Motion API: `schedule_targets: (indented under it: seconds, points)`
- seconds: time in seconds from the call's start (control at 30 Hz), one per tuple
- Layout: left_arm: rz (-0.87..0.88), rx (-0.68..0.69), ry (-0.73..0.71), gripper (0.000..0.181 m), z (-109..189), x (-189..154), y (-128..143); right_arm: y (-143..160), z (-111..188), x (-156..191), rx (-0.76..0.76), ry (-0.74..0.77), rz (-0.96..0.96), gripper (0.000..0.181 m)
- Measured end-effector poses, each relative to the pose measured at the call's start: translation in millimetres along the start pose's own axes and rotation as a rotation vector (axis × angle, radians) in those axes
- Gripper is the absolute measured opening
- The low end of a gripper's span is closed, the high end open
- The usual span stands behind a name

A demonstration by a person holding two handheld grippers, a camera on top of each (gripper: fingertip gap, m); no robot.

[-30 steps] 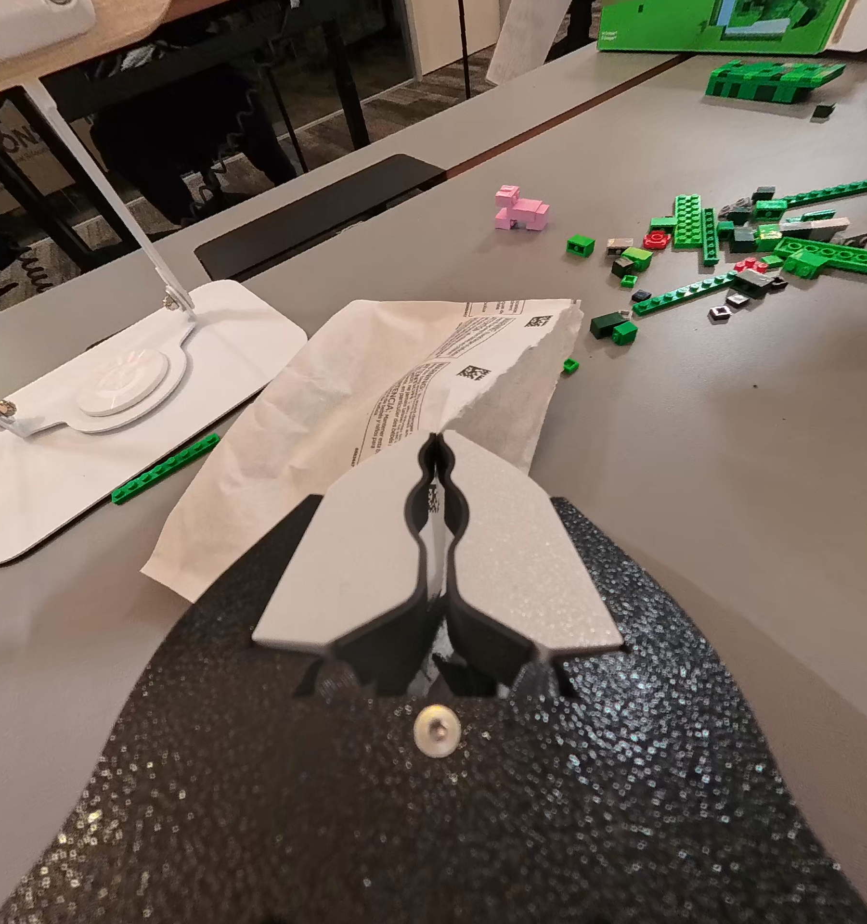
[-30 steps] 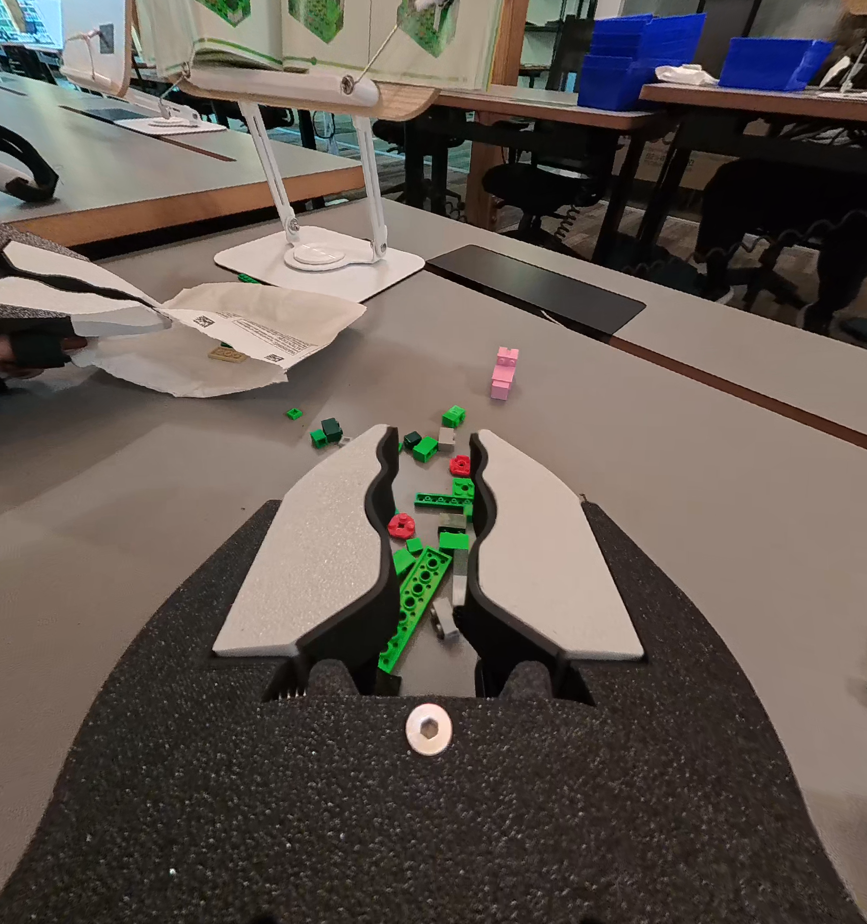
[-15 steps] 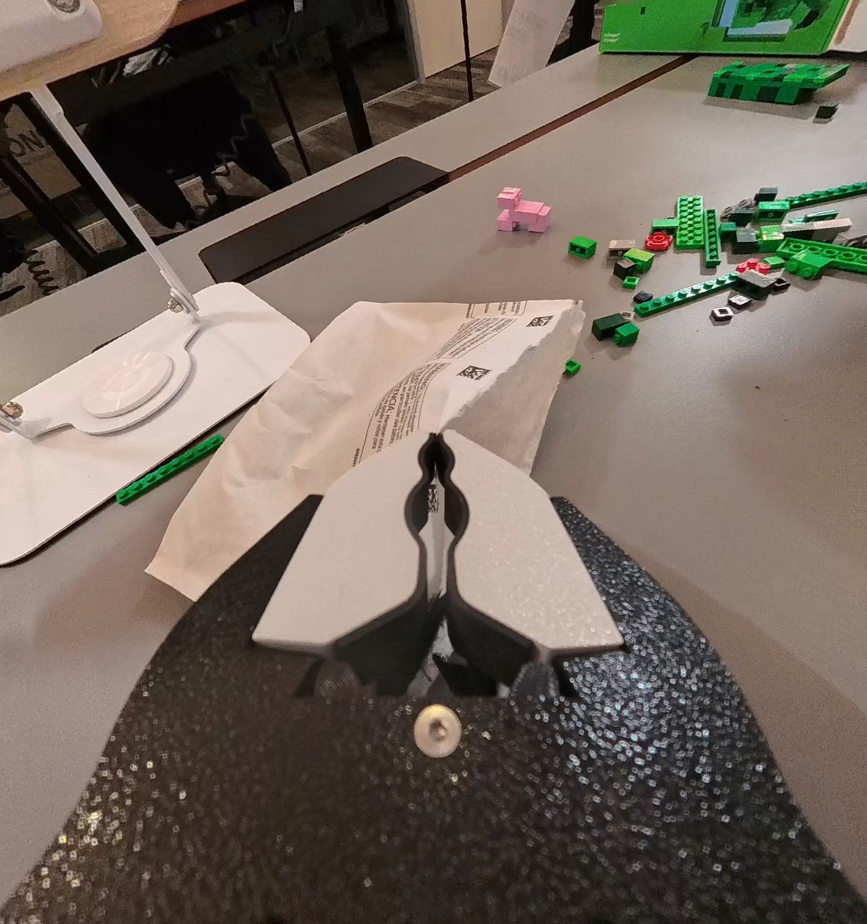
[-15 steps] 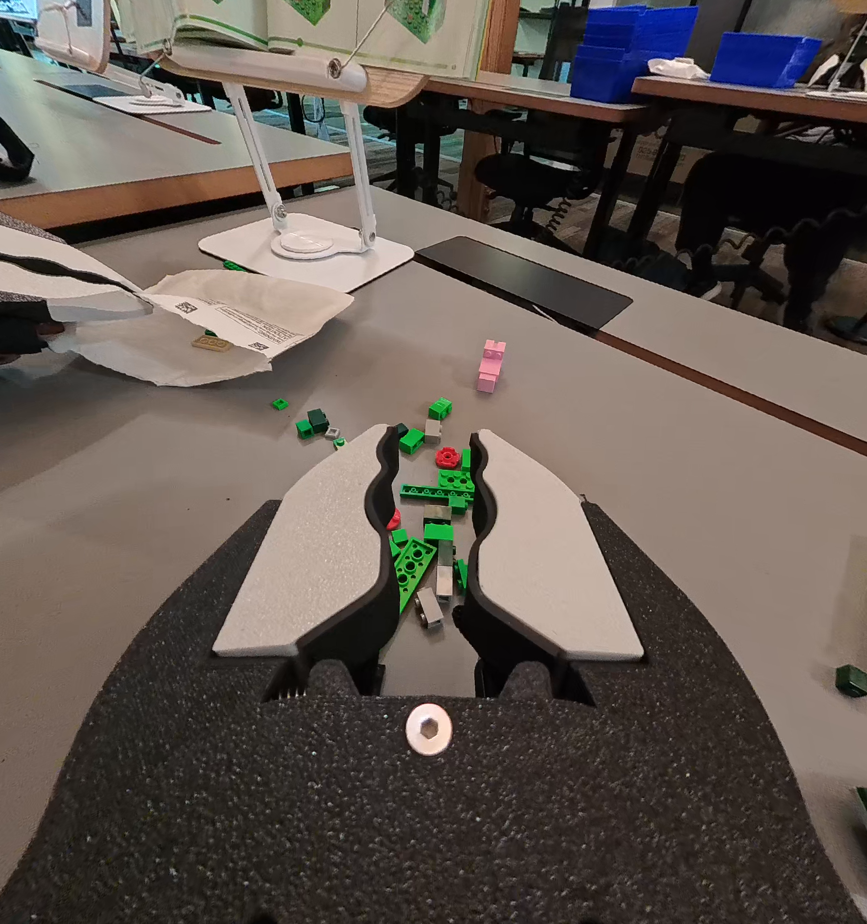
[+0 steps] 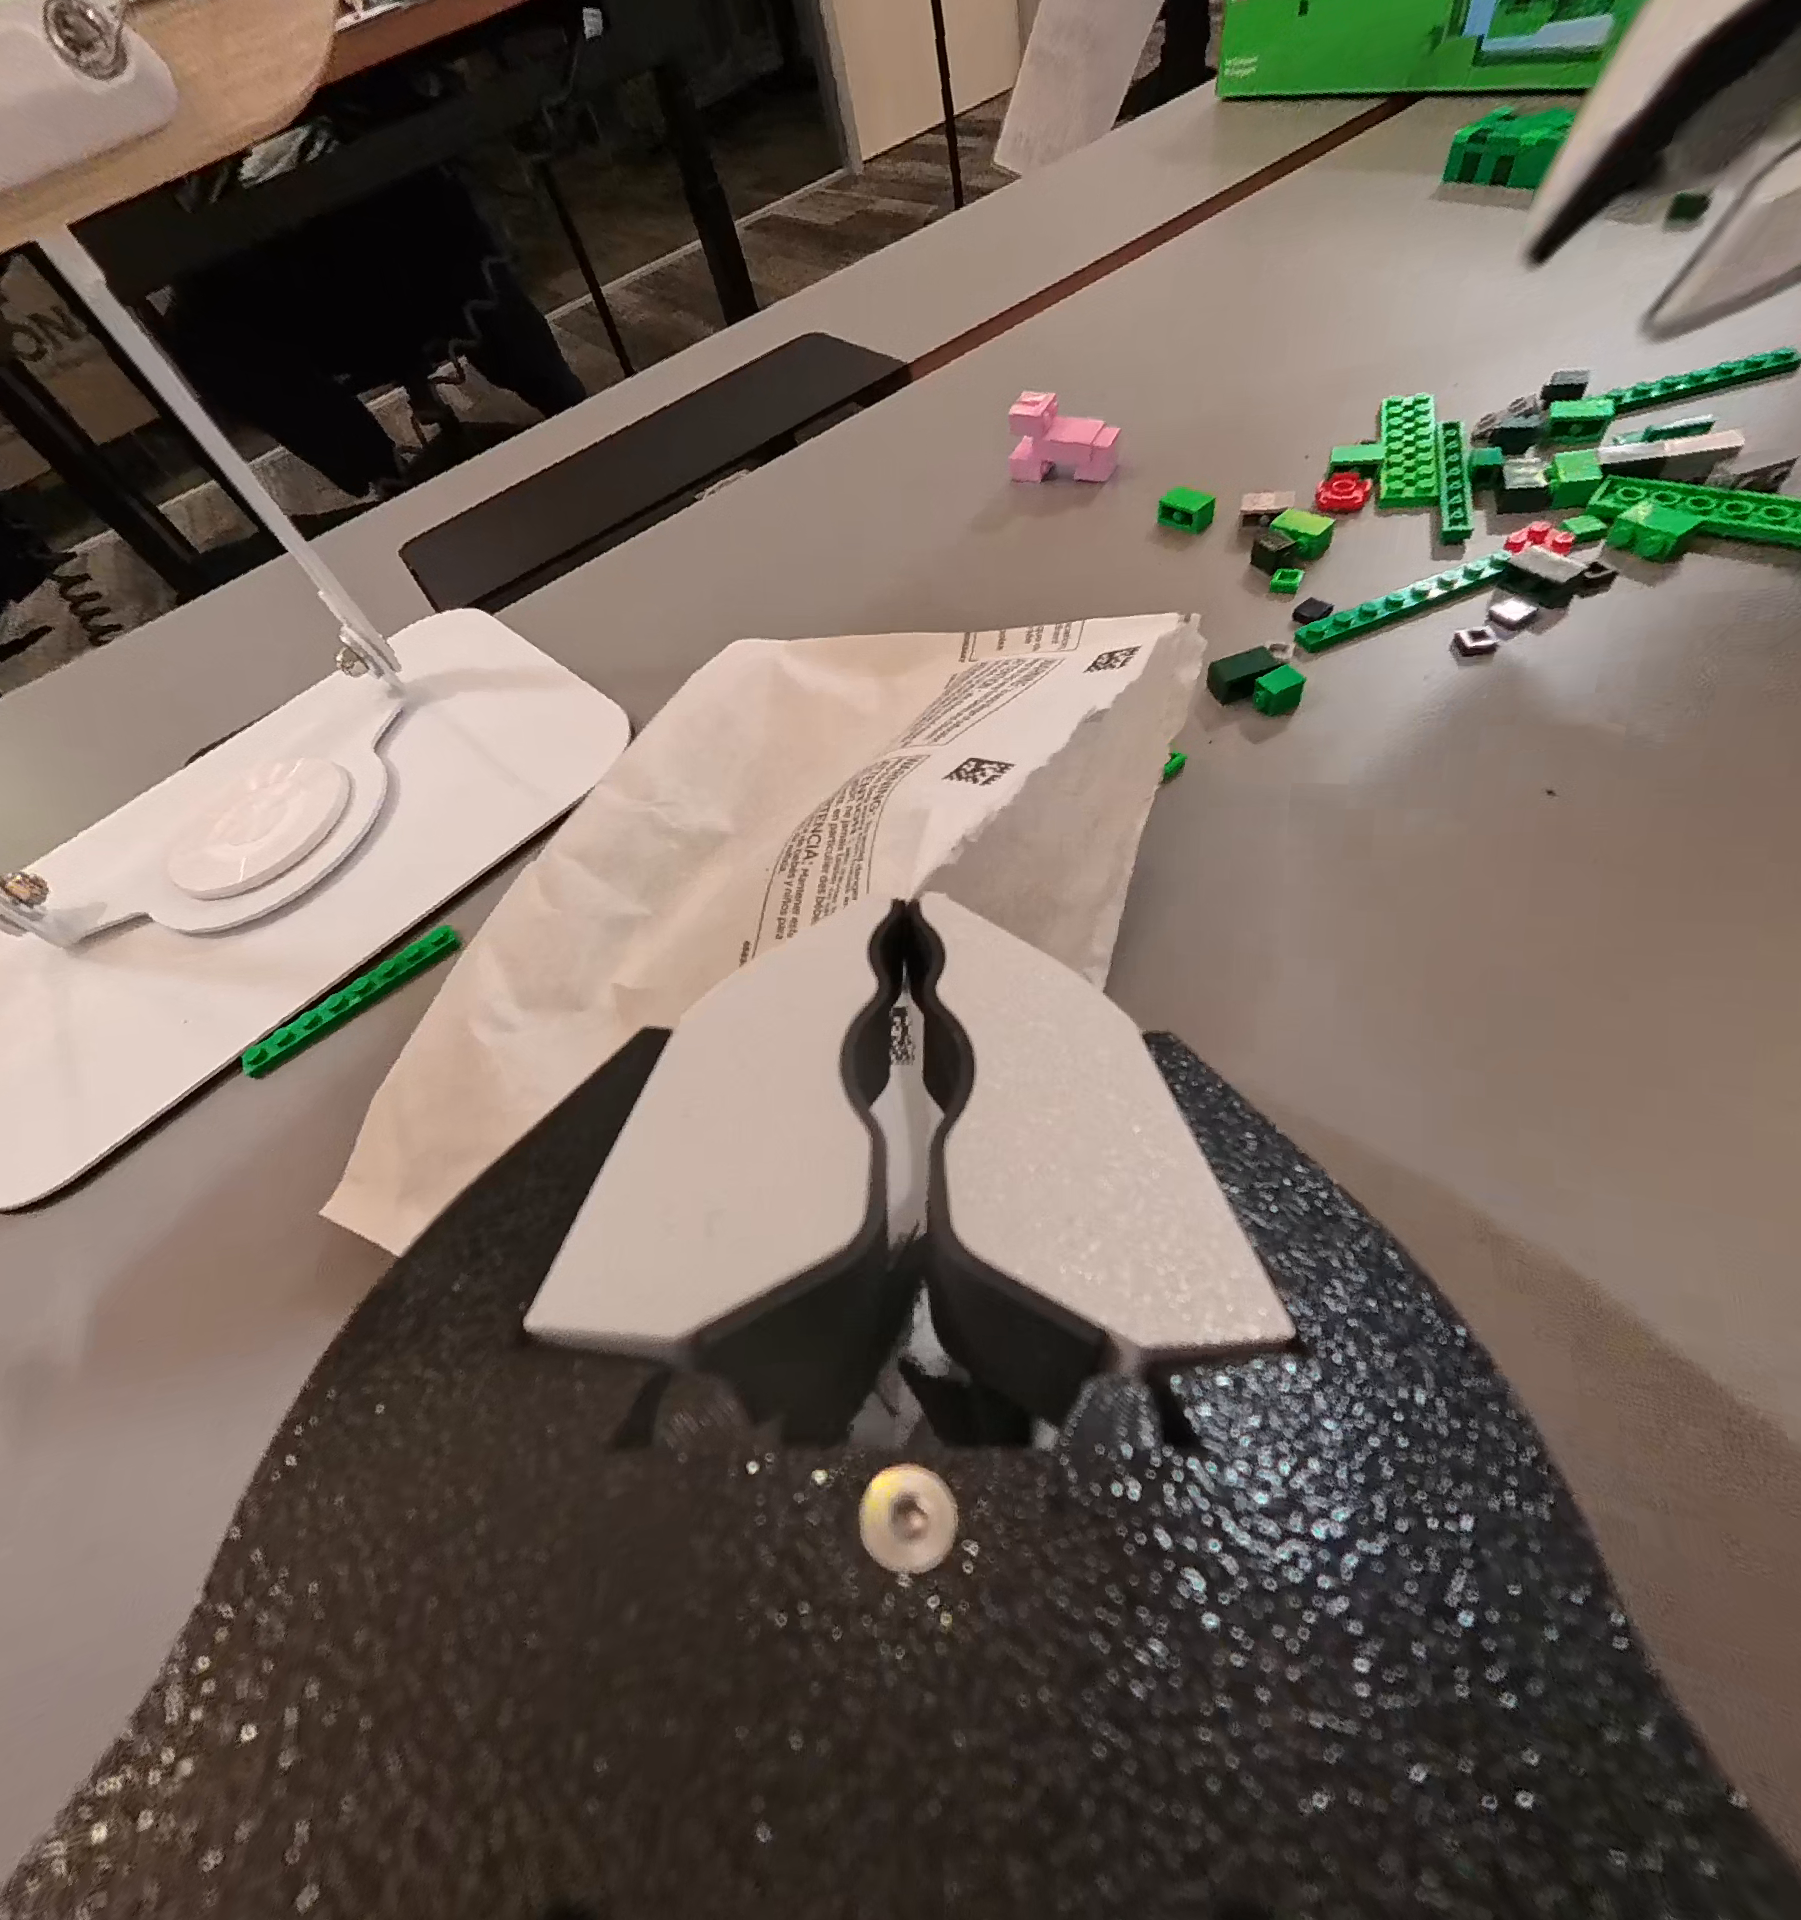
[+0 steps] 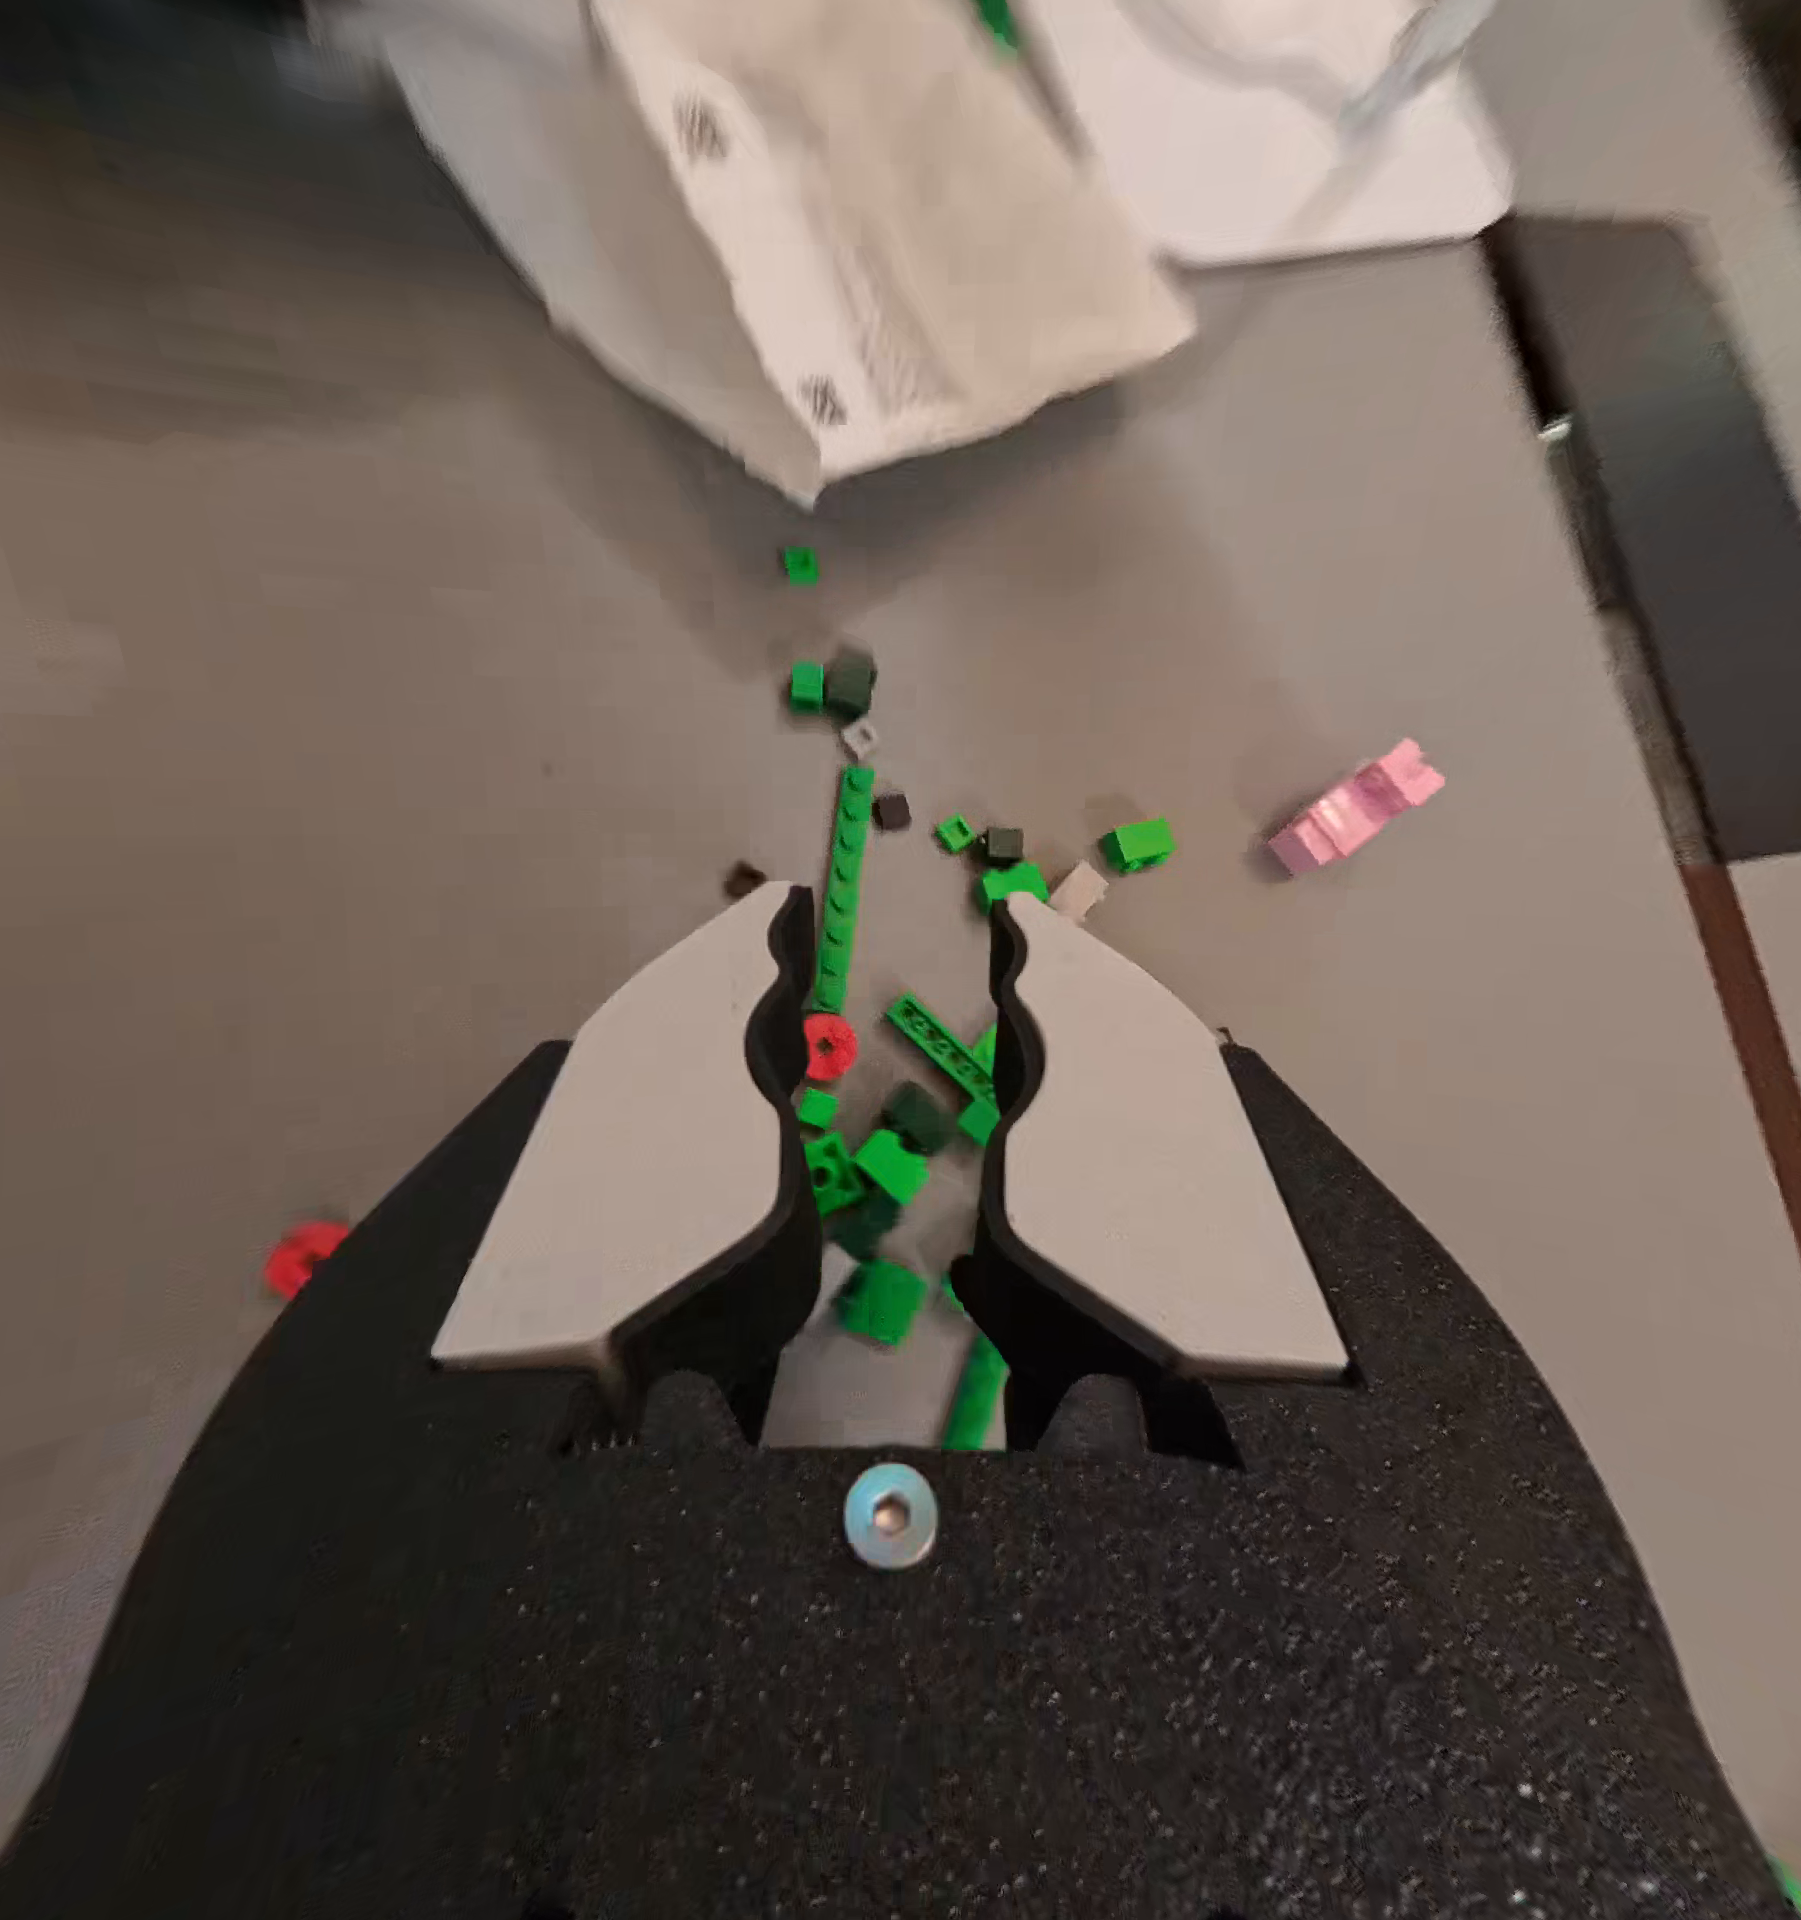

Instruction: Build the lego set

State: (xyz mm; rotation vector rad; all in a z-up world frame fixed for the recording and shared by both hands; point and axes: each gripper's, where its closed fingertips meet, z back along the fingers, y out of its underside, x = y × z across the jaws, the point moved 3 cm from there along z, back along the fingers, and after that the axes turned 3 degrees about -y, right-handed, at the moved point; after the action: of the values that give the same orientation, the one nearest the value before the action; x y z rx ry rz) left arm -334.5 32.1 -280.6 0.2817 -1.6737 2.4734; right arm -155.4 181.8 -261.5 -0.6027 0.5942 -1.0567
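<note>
Grey tables in a dim workroom

A grey table with a black inset panel and a brown seam meets another table; beyond it, dark table legs and patterned carpet. A white stand base sits left.

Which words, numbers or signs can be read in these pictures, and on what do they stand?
paper bag: black printed lines and square codes, readable in the left wrist view, but I do not copy wording.
green box: white print, too small to read.
Right wrist view: the bag's print is blurred.
</note>
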Motion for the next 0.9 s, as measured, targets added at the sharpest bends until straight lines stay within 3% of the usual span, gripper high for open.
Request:
schedule_targets:
  seconds: [0.27,0.57,0.77,0.9]
  points:
    - [-0.014,0.001,-0.011,0.000,1,1,-1,16,-45,-26,0.432,-0.233,0.309,0.027]
    - [-0.028,0.003,-0.015,0.000,1,1,-1,21,-63,-40,0.542,-0.332,0.290,0.023]
    - [-0.013,0.000,-0.030,0.000,3,4,-3,15,-63,-35,0.481,-0.344,0.235,0.016]
    - [0.058,-0.009,-0.057,0.000,6,11,-7,-47,-52,1,0.156,-0.274,0.243,0.016]
